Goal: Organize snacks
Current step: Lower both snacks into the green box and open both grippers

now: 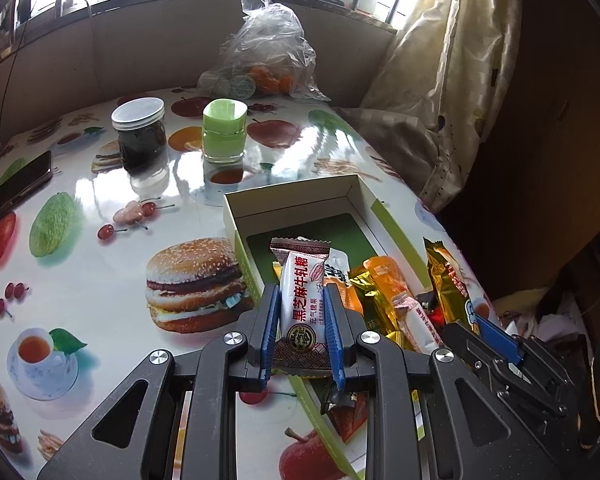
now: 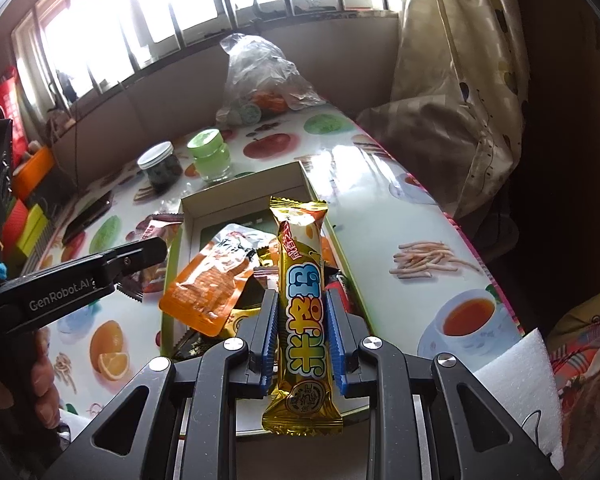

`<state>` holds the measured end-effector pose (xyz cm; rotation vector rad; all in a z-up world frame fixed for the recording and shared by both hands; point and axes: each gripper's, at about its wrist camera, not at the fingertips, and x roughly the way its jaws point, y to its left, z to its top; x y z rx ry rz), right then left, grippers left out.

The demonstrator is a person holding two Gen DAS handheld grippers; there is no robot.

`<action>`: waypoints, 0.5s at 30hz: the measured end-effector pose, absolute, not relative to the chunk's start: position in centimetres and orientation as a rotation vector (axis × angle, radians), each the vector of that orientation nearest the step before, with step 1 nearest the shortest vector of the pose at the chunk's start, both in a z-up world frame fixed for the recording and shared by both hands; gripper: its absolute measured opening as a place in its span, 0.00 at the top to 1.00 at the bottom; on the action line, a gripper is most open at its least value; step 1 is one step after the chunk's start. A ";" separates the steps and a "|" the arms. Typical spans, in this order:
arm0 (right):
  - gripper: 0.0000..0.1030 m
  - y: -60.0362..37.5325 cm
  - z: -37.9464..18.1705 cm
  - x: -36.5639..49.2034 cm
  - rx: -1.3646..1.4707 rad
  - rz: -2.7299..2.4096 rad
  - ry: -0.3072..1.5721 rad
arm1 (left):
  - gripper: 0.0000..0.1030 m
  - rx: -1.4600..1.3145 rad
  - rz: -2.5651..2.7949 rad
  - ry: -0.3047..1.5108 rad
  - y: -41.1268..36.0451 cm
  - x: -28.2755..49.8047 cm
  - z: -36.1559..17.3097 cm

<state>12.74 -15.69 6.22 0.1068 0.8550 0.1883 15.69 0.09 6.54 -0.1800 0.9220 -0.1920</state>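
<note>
Standing along the back of the surface point(image 1: 100, 312), with its printed burgers and fruit, are a dark jar point(image 1: 140, 134) with a clear lid and, just beside it, a green jar point(image 1: 224, 130). Behind them slumps a clear plastic bag point(image 1: 268, 52) with something orange inside. A phone point(image 1: 16, 190) lies near the far left edge, and a patterned curtain point(image 1: 452, 80) hangs down at the right.

Nearer in sits an open cardboard box point(image 1: 300, 204), its far half bare, its near half heaped with wrapped snacks, among them an orange packet point(image 2: 208, 284) lying tilted on top. The heap crowds the space under both tools.

The left gripper point(image 1: 302, 328) has its jaws closed on a white nougat bar point(image 1: 302, 300) with a brown-patterned wrapper, pinched by its long sides and held above the box's near left wall. The right gripper point(image 2: 303, 344) has its jaws closed likewise on a long gold-wrapped bar point(image 2: 302, 312) with bright blue and yellow lettering; that bar points away over the box, its far end above the snack pile. In the right wrist view the left gripper reaches in from the left, beside the box.
</note>
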 end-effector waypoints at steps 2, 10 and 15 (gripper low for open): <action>0.79 -15.8 6.0 12.9 0.106 0.189 0.862 | 0.77 -0.179 -0.195 0.930 -0.2 16.0 6.2; 0.79 -16.0 5.2 13.4 0.101 0.200 0.869 | 0.77 -0.170 -0.201 0.951 -0.9 16.7 5.2; 0.79 -15.8 5.1 13.7 0.098 0.218 0.866 | 0.77 -0.162 -0.200 0.956 -1.3 17.2 4.9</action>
